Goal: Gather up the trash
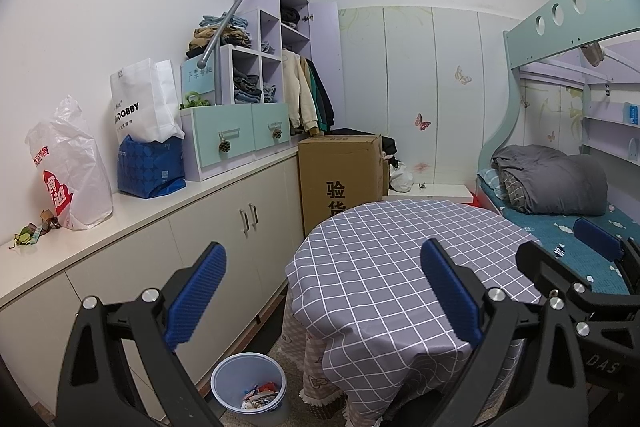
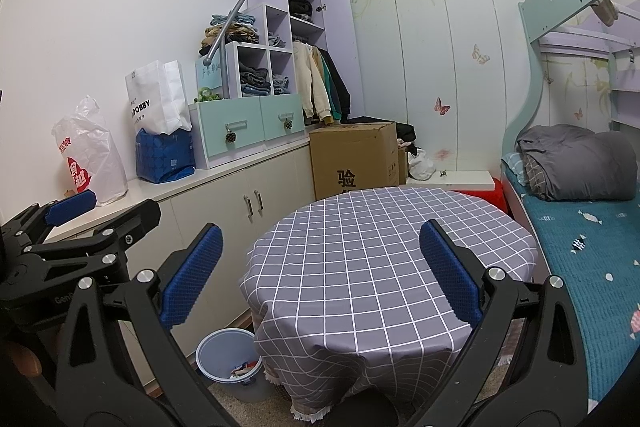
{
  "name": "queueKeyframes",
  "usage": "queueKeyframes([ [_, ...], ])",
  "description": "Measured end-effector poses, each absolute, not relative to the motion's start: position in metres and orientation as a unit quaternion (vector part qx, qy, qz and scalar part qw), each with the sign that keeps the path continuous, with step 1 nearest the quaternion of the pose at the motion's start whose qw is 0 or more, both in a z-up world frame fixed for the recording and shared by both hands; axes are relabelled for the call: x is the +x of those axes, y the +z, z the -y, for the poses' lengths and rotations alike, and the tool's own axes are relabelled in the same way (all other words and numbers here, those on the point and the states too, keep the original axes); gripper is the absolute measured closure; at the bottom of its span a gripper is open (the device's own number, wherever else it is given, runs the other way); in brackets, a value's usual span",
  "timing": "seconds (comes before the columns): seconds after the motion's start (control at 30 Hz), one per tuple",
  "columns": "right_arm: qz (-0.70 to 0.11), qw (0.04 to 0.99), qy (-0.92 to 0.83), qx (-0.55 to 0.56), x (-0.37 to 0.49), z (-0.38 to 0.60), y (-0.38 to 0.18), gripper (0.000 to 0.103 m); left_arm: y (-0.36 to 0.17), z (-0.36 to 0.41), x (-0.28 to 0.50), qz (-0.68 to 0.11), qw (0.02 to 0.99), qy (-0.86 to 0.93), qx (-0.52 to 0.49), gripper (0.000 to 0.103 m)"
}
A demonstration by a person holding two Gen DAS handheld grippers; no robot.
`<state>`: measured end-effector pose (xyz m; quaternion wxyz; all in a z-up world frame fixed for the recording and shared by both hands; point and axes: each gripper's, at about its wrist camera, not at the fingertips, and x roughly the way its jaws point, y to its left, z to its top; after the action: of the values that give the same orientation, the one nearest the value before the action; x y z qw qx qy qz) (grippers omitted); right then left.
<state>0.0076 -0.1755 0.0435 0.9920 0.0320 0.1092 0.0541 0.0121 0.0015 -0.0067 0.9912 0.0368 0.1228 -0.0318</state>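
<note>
A pale blue trash bin [image 1: 224,379] [image 2: 216,351] stands on the floor left of the round table, with wrappers [image 1: 260,395] [image 2: 244,369] lying inside. The table's grey checked cloth [image 1: 380,267] [image 2: 360,247] is bare. A few crumpled scraps [image 1: 30,233] lie at the counter's near left end. My left gripper [image 1: 322,291] [image 2: 100,211] is open and holds nothing, raised in front of the table's left edge. Beside it, my right gripper [image 2: 320,273] [image 1: 568,247] is open too, nothing between its blue pads, over the table's near edge.
A long white counter [image 1: 224,183] with cabinets runs along the left wall, carrying a white plastic bag [image 1: 76,167], a blue bag [image 1: 150,163] and teal drawers [image 1: 236,139]. A cardboard box [image 1: 340,175] stands behind the table. A bunk bed [image 2: 580,239] lies to the right.
</note>
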Motion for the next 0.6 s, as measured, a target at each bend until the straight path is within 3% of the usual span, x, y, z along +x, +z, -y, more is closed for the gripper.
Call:
queueKeyframes([
  [0.6,-0.112,0.992,0.056,0.034,0.0077,0.1734,0.0431,0.006,-0.0079,-0.0059,0.0125,-0.123,0.991,-0.032,0.037,0.007],
])
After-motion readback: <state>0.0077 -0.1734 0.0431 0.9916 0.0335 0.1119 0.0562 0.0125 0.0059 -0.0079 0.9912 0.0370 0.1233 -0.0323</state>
